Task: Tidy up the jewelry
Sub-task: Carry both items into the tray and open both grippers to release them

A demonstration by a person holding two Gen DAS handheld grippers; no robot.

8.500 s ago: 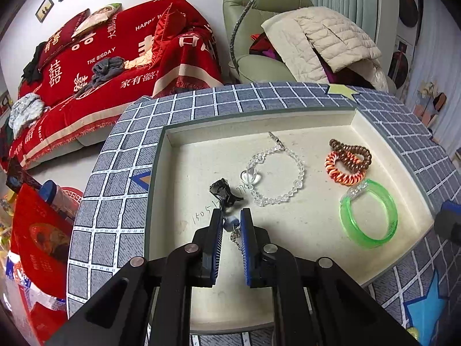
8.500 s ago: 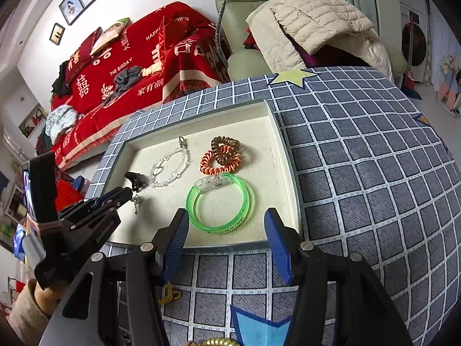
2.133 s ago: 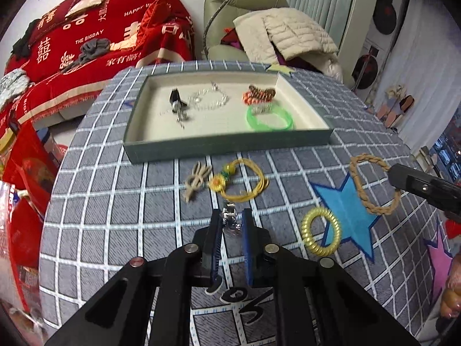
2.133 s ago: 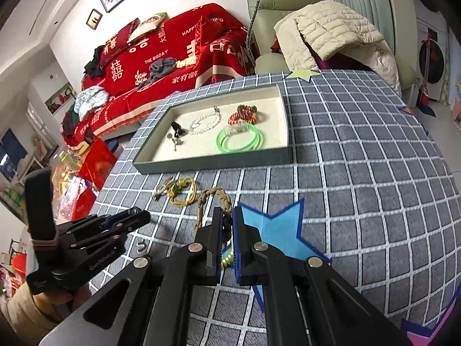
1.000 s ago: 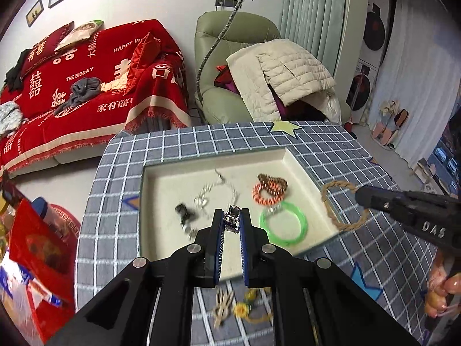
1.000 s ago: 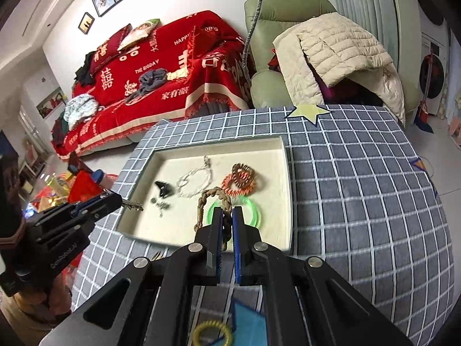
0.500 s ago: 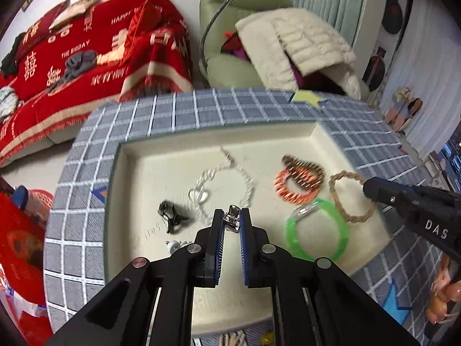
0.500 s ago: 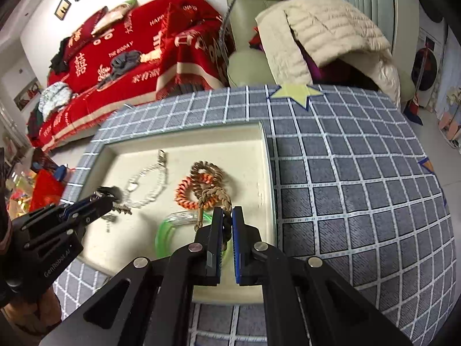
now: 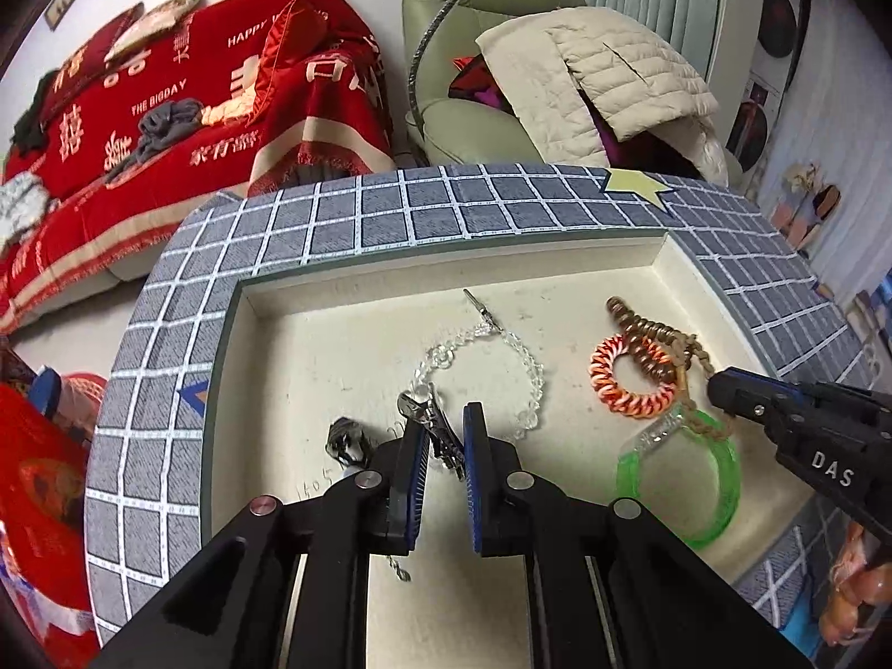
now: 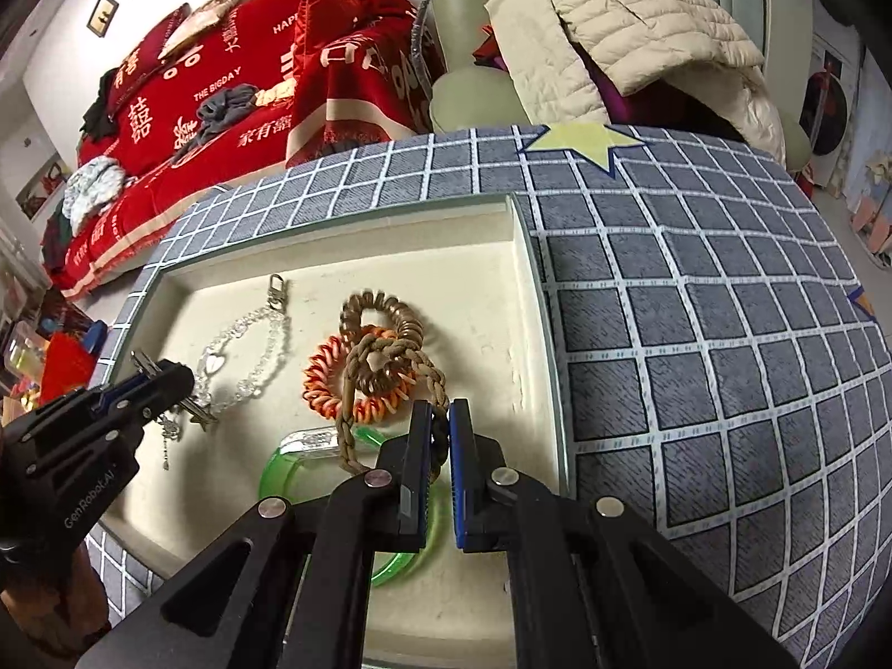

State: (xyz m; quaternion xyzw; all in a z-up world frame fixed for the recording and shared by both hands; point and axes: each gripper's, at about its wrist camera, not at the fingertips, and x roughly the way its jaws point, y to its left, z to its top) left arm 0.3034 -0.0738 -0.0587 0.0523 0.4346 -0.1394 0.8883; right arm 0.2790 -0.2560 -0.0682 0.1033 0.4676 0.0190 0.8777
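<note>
My left gripper (image 9: 443, 423) is shut on a small silver metal piece (image 9: 432, 418), low over the cream tray (image 9: 557, 265) just in front of a clear bead bracelet (image 9: 490, 351). My right gripper (image 10: 440, 429) is shut on a tan braided rope bracelet (image 10: 384, 362). That loop droops onto an orange coil tie (image 10: 329, 390) and a brown coil tie (image 10: 390, 306). A green bangle (image 10: 284, 474) lies under it. A small black clip (image 9: 345, 440) rests left of my left fingers. Each gripper shows in the other's view: right (image 9: 716, 384), left (image 10: 184, 376).
The tray sits on a round table with a grey checked cloth (image 10: 697, 306) that bears star patches (image 10: 580, 145). Beyond the table stand a red-covered sofa (image 9: 167, 100) and a green armchair with a beige jacket (image 9: 602, 72). A thin chain (image 9: 398, 568) lies under my left gripper.
Both grippers have come down and closer to the tray, still shut on their pieces. The rope bracelet now droops onto the coil ties instead of hanging free.
</note>
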